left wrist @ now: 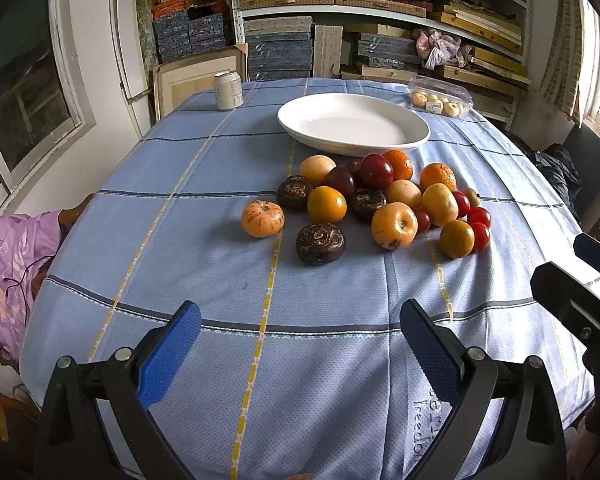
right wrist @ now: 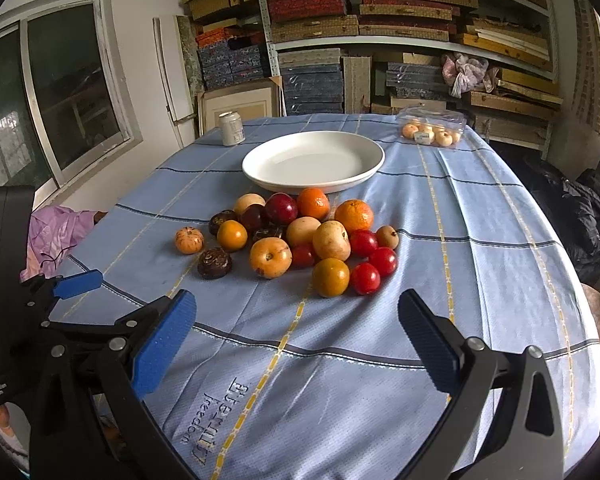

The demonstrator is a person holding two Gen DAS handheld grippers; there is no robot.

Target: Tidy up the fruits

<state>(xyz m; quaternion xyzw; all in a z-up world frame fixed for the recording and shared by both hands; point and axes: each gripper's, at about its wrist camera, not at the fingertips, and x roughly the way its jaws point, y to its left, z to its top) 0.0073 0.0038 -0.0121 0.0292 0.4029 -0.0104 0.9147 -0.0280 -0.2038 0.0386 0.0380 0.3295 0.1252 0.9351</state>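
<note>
A heap of fruits (right wrist: pixel 300 240) lies mid-table on the blue checked tablecloth (right wrist: pixel 480 280), just in front of the empty white plate (right wrist: pixel 314 160); a small striped pumpkin (left wrist: pixel 262 218) sits slightly apart. The left gripper (left wrist: pixel 300 344) and right gripper (right wrist: pixel 296 336) hover near the table edge, both spread wide, holding nothing
</note>
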